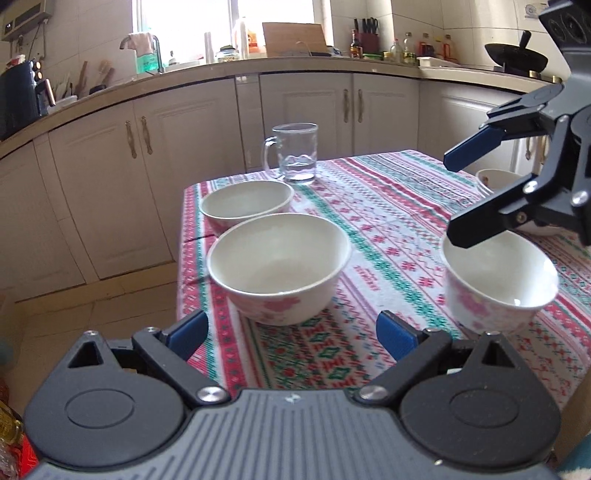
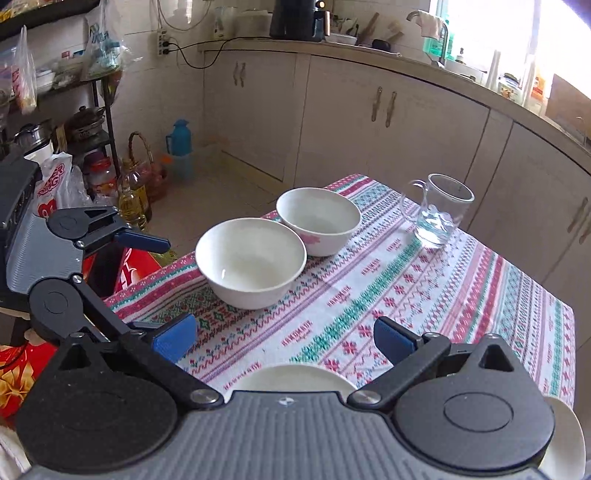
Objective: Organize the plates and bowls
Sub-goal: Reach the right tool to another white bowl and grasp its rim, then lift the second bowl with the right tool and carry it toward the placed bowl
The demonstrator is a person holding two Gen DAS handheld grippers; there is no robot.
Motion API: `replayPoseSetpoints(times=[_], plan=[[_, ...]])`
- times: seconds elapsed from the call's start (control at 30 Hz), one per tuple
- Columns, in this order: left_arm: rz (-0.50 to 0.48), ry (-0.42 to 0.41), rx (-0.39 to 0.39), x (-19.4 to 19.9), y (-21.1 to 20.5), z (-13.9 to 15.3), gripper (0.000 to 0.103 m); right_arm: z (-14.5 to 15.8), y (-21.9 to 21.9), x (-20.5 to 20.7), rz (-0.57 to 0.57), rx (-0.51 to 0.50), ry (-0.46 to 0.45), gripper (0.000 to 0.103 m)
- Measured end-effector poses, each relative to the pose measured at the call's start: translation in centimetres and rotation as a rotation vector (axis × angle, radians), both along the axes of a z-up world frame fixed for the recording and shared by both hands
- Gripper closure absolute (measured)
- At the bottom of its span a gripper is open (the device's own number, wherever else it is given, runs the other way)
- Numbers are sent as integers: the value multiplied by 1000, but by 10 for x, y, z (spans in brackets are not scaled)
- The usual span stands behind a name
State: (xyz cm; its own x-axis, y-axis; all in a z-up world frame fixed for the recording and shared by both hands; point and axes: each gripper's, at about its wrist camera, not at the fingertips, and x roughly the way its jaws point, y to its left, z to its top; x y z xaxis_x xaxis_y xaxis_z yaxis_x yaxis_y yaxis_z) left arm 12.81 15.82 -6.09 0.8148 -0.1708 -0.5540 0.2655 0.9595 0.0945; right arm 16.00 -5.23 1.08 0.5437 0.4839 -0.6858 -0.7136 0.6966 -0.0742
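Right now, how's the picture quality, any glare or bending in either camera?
Left wrist view: window blown out white, counter edge bowed by the fisheye, bowls sharp. Right wrist view: glare from the window at top right, cabinets curved.

Open cloth (image 2: 424, 295) between bowls (image 2: 251, 262) and mug (image 2: 439, 210).

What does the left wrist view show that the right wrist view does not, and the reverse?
Only the left wrist view shows the third bowl whole under the right gripper, plus the wok and knife block. Only the right wrist view shows the blue thermos, the oil bottle and the shelf rack. Both share the two bowls side by side, the glass mug, the patterned tablecloth and the left gripper, open.
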Motion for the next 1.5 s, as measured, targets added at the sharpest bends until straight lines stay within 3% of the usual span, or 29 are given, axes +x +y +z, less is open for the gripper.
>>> replayPoseSetpoints(times=[0.3,0.57,1.3,1.5], plan=[[-1,-6,16,25,9,-12,6,-3,32,34,51,-15,29,0],[-31,-7,22,41,4,-19,7,-18,53,72,73,2,113,1],[-87,3,-12,51,6,-22,13,-49,76,110,129,-18,238,29],[-90,5,-12,51,6,-21,13,-50,79,111,140,-10,247,31]])
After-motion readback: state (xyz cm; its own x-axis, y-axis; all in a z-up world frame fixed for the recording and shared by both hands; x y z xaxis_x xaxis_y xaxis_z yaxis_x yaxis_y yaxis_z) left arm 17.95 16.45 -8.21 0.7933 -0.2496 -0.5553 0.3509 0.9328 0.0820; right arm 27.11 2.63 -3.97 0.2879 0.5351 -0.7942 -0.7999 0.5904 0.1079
